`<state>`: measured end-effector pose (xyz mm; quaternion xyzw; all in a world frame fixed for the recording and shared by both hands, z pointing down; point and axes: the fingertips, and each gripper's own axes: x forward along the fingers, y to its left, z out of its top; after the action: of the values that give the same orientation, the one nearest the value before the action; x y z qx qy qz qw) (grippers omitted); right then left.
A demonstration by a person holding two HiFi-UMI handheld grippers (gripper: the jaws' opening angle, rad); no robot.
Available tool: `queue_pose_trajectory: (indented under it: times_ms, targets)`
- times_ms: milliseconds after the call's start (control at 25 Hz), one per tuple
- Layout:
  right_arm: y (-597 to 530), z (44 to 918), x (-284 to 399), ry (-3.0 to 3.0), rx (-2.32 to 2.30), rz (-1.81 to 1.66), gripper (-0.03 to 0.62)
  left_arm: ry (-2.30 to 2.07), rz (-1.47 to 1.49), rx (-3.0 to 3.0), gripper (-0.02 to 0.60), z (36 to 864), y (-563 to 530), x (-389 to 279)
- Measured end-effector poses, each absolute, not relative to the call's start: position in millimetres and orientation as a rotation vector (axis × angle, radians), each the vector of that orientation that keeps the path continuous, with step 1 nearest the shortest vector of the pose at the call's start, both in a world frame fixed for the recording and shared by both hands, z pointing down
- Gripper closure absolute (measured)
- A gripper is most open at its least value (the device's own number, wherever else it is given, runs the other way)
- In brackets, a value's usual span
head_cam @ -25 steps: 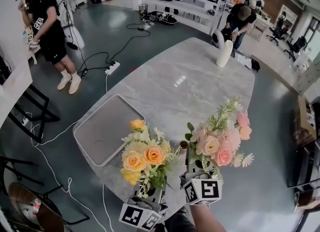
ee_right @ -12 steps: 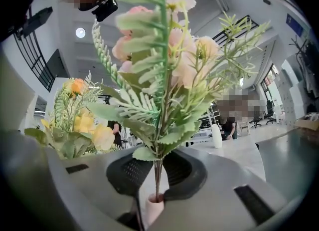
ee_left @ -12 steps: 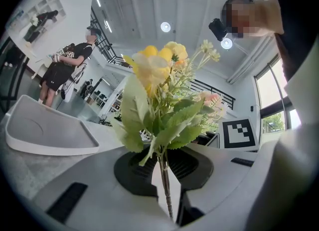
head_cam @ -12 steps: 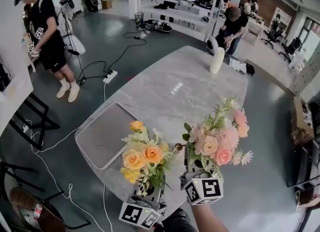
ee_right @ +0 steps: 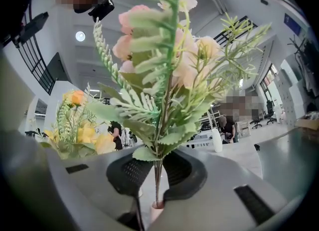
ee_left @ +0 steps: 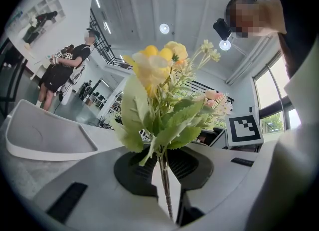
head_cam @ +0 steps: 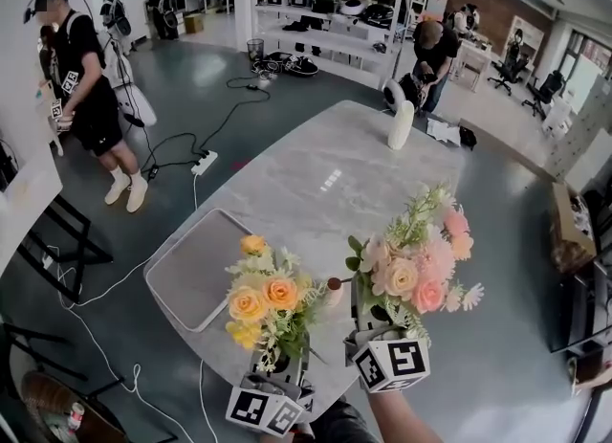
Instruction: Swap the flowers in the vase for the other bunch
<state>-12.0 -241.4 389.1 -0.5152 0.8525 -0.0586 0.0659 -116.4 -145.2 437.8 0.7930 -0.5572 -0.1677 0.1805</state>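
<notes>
The grey table (head_cam: 316, 173) is long with round ends. Most of its top is bare, so there is lots of room past the flowers. Its near edge curves right under the two grippers. A flat grey tray (head_cam: 196, 269) lies by the left edge, near the yellow bunch (head_cam: 268, 302). A tall white jar (head_cam: 402, 125) stands at the far end, well apart from everything else.

The small vase (head_cam: 332, 293) stands on the table close to the near edge, between the two bunches. Flowers crowd it on both sides. I cannot tell if any stem tips reach into it. Off the table, one person (head_cam: 86, 97) stands by the left wall, another person (head_cam: 430, 54) bends over past the far end, and cables (head_cam: 191, 135) lie across the floor.

The left gripper (ee_left: 167, 180) points level. Its jaws are pinched tight on the thin stems of the yellow bunch, which stands straight up. The right gripper (ee_right: 155, 185) points level too, with its jaws squeezed on the stems of the pink bunch (head_cam: 416, 259) — also upright. The two bunches are side by side and near each other. A bit of the person's arm (head_cam: 392, 417) shows under the right gripper.
</notes>
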Motion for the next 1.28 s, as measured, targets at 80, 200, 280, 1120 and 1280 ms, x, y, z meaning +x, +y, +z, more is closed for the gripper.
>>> queue_pose_trajectory:
  times_ms: [80, 200, 280, 1120, 1280]
  targets:
    - [-240.2, 384.4, -11.5, 2.564, -1.561, -0.170, 0.525, -1.568, -0.474, 2.246, 0.522, 435.5, -145.2, -118.6]
    - [-238.0, 378.5, -10.8, 2.553, -1.571, -0.165, 0.525, -1.548, -0.470, 2.264, 0.522, 433.1, -144.4, -120.1]
    - [-236.2, 375.1, -9.2, 2.544, -1.581, -0.162, 0.525, -1.540, -0.469, 2.272, 0.522, 431.1, -144.4, -120.2]
    - [-213.5, 363.5, 61.7, 2.467, -1.731, -0.116, 0.523, -1.516, -0.504, 2.326, 0.522, 414.2, -146.3, -100.2]
    - [-205.9, 361.8, 80.6, 2.442, -1.773, -0.123, 0.523, -1.505, -0.510, 2.342, 0.522, 407.3, -145.6, -93.2]
